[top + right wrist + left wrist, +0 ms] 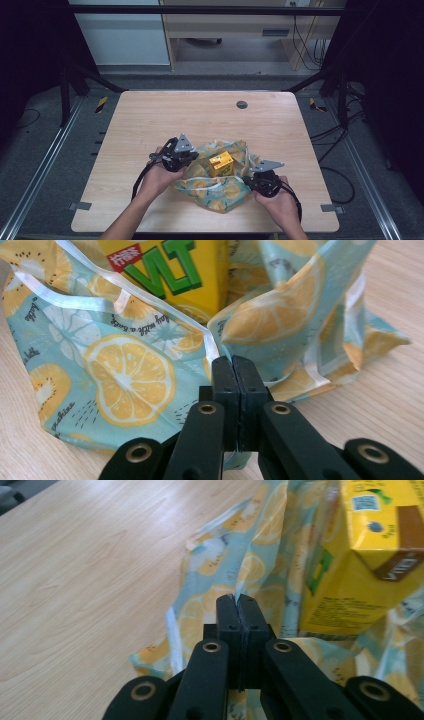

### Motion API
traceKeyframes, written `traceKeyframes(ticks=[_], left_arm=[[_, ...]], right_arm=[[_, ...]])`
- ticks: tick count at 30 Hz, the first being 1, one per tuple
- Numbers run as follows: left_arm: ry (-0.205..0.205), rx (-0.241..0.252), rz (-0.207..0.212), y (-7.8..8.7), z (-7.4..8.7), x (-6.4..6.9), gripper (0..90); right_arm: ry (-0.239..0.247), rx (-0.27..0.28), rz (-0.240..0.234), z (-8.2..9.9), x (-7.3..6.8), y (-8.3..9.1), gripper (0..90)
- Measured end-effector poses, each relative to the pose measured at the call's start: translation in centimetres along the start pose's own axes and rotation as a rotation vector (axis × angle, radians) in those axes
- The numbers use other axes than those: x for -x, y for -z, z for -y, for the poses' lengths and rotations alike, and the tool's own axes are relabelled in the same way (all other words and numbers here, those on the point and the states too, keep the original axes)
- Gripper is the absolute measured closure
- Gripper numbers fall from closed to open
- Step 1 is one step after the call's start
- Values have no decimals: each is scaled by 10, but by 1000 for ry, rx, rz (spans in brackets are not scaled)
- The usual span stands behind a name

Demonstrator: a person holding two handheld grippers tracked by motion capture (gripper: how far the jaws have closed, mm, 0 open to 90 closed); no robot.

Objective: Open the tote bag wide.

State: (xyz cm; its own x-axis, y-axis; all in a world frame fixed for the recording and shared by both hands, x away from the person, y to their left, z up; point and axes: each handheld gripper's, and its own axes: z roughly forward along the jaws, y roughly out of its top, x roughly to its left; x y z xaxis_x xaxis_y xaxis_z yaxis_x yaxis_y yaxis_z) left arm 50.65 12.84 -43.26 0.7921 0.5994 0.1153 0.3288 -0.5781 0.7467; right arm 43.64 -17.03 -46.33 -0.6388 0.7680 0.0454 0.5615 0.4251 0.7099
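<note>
Looking down from the high view, we've got the yellow carton standing on the lemon-print cloth, lower middle of frame. Left gripper view: jaws clamped on a cloth edge. Right gripper view: same, pinching cloth below the carton.

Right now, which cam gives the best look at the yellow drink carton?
The left gripper view: the yellow carton stands close and sharp, with its top and two faces in sight above the lemon-print cloth. The right gripper view has just its lower front, cropped by the top edge. The high view has it whole but small.
</note>
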Motion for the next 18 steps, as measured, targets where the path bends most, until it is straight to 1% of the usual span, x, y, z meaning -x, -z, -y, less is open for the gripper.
traceKeyframes(ticks=[3,5,7,9,10,14,15,17,18], left_arm=[[19,-8,-23,-2,2,-6,900],[23,-27,-33,-5,4,-9,900],[26,-53,-45,-10,6,-13,900],[35,-67,-57,-13,9,-15,900],[43,-72,-62,-14,11,-17,900],[65,-89,-86,-17,18,-25,900],[69,-91,-86,-18,20,-26,900],[61,-107,-87,-20,24,-27,900],[59,-113,-95,-21,27,-28,900]], right_arm=[[-4,0,10,2,6,5,900],[-14,-5,17,6,11,8,900],[-19,-14,27,9,16,8,900],[-20,-26,33,12,21,8,900],[-28,-28,31,13,22,8,900],[-20,-48,42,16,29,8,900],[-23,-58,50,18,32,8,900],[-25,-60,51,19,34,8,900],[-34,-59,54,20,35,8,900]])
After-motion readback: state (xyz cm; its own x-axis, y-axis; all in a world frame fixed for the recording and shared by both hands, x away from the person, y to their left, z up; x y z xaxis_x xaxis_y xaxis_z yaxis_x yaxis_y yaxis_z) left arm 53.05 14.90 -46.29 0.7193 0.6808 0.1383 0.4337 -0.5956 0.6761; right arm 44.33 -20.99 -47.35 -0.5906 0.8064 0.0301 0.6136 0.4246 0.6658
